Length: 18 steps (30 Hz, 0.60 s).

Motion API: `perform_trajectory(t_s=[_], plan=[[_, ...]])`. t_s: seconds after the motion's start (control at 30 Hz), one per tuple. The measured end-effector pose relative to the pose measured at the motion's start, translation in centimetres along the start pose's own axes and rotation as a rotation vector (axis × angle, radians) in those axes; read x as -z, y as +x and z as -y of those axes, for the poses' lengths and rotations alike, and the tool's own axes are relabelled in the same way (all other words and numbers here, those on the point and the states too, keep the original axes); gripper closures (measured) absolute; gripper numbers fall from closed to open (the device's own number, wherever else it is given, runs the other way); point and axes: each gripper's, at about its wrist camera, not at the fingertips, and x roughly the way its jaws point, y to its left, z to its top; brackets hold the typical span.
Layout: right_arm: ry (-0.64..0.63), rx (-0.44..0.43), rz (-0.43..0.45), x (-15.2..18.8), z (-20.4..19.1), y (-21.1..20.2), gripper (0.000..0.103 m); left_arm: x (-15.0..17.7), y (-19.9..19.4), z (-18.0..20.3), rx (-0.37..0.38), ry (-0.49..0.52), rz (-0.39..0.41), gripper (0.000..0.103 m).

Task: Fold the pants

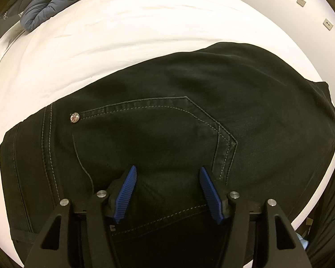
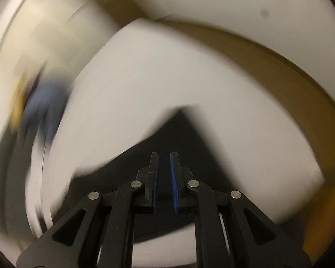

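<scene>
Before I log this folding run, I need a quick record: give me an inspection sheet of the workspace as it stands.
Surface: white sheet, lightly wrinkled, otherwise bare beyond the pants.
Job's things: black pants lying flat on the sheet, back pocket and metal rivet facing up.
Clutter: blue quilted jacket at the far left corner, apart from the pants.
Grippers: left gripper open, over the pocket area; right gripper nearly closed with a narrow gap, over dark fabric; view motion-blurred, grasp cannot be told.
Cables: nothing seen.
Surroundings: white wall with two small wall plates.
</scene>
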Motion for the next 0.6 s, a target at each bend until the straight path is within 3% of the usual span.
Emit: perform_trajectory(t_s=[0.07,0.1,0.13,0.2,0.37,0.6], plan=[[-0.272,0.004,-0.049,-0.9,-4.8,2.6,0.085,-0.1,0.0,0.0,-0.003,0.0,0.0,0.041],[-0.389,0.033,-0.078,-1.1,-6.8,4.2,0.074,-0.1,0.0,0.0,-0.003,-0.002,0.0,0.041],[-0.531,0.042,-0.137,-1.0,-9.0,6.2,0.057,-0.1,0.0,0.1,-0.003,-0.003,0.0,0.041],[-0.668,0.033,-0.187,-0.8,-11.1,8.4,0.043,-0.1,0.0,0.1,-0.002,-0.002,0.0,0.041],[-0.915,0.121,-0.301,0.2,-12.7,13.4,0.044,-0.2,0.1,0.2,0.0,0.005,-0.001,0.039],[-0.98,0.12,-0.463,1.1,-11.3,17.9,0.045,-0.9,0.4,0.2,-0.001,0.012,-0.006,0.036]])
